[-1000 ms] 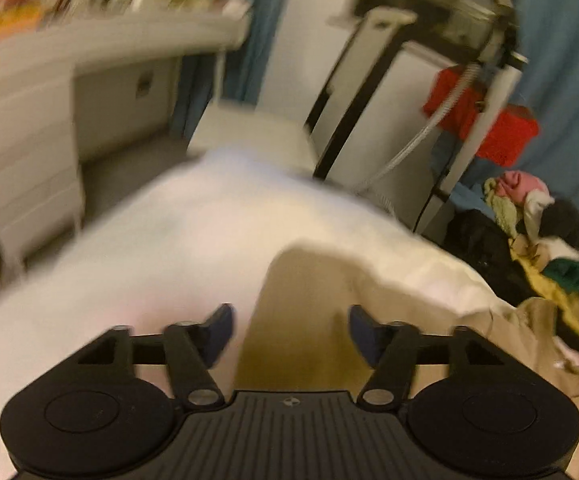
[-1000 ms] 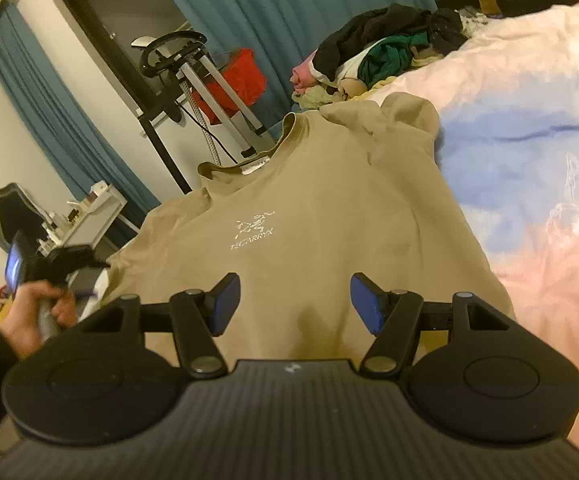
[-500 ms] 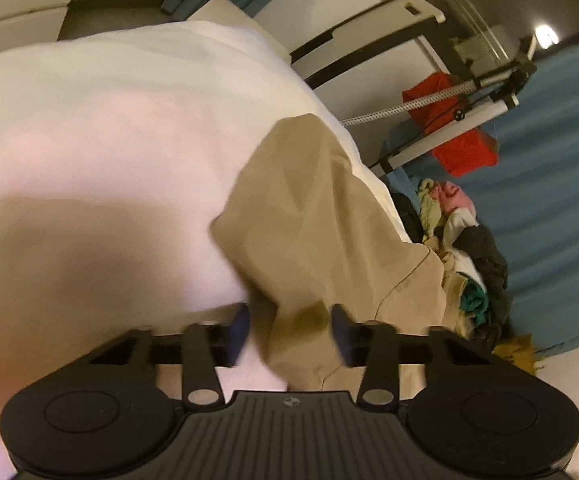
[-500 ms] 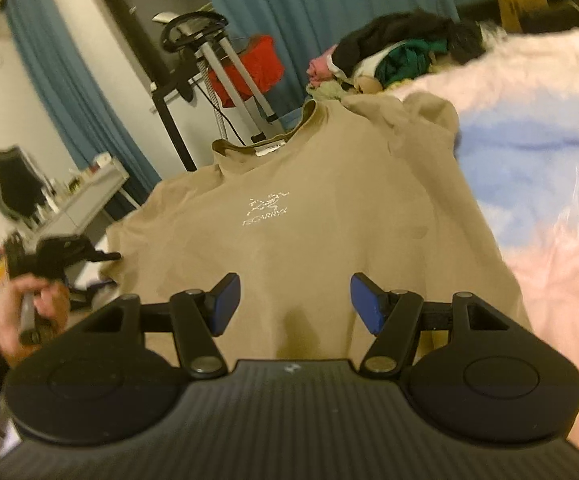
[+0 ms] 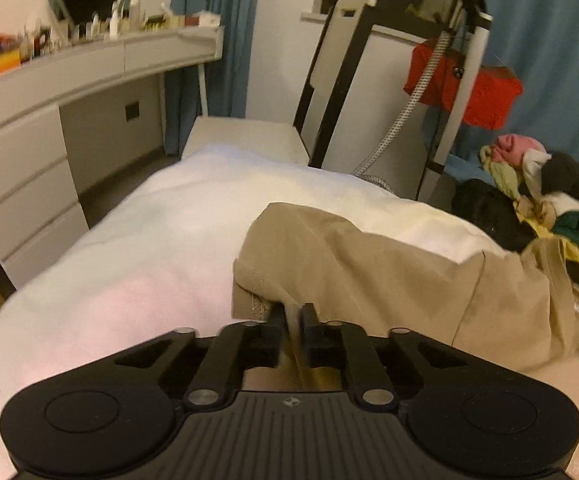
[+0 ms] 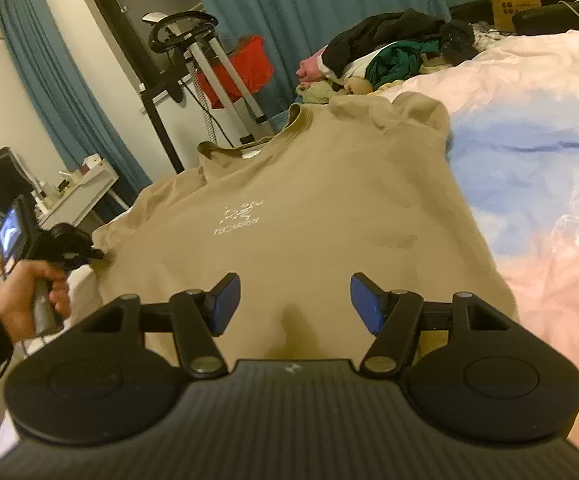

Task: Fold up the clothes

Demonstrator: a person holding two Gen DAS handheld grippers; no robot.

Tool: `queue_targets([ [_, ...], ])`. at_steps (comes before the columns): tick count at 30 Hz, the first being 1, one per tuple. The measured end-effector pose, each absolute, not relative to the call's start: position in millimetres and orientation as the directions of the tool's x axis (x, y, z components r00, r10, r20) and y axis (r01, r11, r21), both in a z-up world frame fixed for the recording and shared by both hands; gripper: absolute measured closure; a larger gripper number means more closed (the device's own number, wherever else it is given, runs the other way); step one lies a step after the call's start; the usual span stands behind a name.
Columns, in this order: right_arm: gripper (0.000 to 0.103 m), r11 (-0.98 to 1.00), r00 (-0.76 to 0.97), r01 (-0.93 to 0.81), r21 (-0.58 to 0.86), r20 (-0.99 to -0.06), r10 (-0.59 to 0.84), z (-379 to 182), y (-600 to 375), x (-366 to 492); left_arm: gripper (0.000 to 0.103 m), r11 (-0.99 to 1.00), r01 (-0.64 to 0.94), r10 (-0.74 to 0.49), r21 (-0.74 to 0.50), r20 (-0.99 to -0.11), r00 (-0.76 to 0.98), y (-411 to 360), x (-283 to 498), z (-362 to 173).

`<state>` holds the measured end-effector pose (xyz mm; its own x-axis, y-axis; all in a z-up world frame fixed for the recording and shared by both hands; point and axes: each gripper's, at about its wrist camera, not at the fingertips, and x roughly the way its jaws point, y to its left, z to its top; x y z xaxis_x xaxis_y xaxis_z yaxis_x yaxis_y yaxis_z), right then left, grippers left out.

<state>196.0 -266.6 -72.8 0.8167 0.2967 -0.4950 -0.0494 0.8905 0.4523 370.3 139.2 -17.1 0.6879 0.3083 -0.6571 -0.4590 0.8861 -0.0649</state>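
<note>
A tan T-shirt (image 6: 309, 216) with a small white chest logo lies face up on the bed, collar at the far end. In the left wrist view its left sleeve (image 5: 329, 256) is bunched on the white duvet. My left gripper (image 5: 292, 316) has a fold of that sleeve's hem pinched between its pads; its jaws are opening a little. The right wrist view shows a hand holding the left gripper (image 6: 89, 254) at the shirt's left edge. My right gripper (image 6: 295, 300) hovers open over the shirt's lower hem, nothing between its blue pads.
The duvet (image 6: 549, 160) is white, pink and blue. A pile of loose clothes (image 5: 537, 200) sits past the collar at the bed's far end. A white dresser (image 5: 29, 140) stands to the left, and a stand with a red cloth (image 5: 481, 88) behind the bed.
My left gripper went from wide open over the sleeve to nearly closed with the sleeve's hem pinched, and its view rolled back to level. The right gripper stayed open over the lower hem.
</note>
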Motion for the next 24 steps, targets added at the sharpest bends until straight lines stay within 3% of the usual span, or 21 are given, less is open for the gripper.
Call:
queue_targets([
  [1, 0.039, 0.891, 0.82, -0.049, 0.451, -0.491, 0.294, -71.9, -267.2, 195.2, 0.056, 0.894, -0.445, 0.309, -0.049, -0.651, 0.693, 135.9, 365.0, -14.2],
  [3, 0.039, 0.891, 0.826, -0.051, 0.451, -0.482, 0.291, -69.9, -268.0, 192.9, 0.048, 0.911, -0.411, 0.306, -0.02, -0.636, 0.709, 121.4, 347.0, -4.7],
  [5, 0.039, 0.89, 0.832, -0.055, 0.452, -0.473, 0.291, -67.2, -268.5, 189.9, 0.03, 0.923, -0.384, 0.306, 0.012, -0.63, 0.714, 103.1, 325.3, 5.9],
  [8, 0.039, 0.892, 0.841, -0.069, 0.446, -0.455, 0.293, -63.5, -268.2, 181.6, 0.021, 0.951, -0.309, 0.27, 0.029, -0.569, 0.777, 66.2, 278.8, 23.9],
  [17, 0.039, 0.927, 0.867, -0.114, 0.358, -0.42, 0.269, -54.2, -255.0, 148.7, 0.017, 0.997, -0.081, 0.062, -0.011, -0.546, 0.836, -38.3, 158.8, 34.4],
  [24, 0.039, 0.957, 0.885, -0.057, 0.285, -0.43, 0.18, -55.2, -249.7, 141.3, 0.014, 0.996, 0.047, 0.0, 0.073, -0.54, 0.841, -71.6, 115.1, -0.8],
])
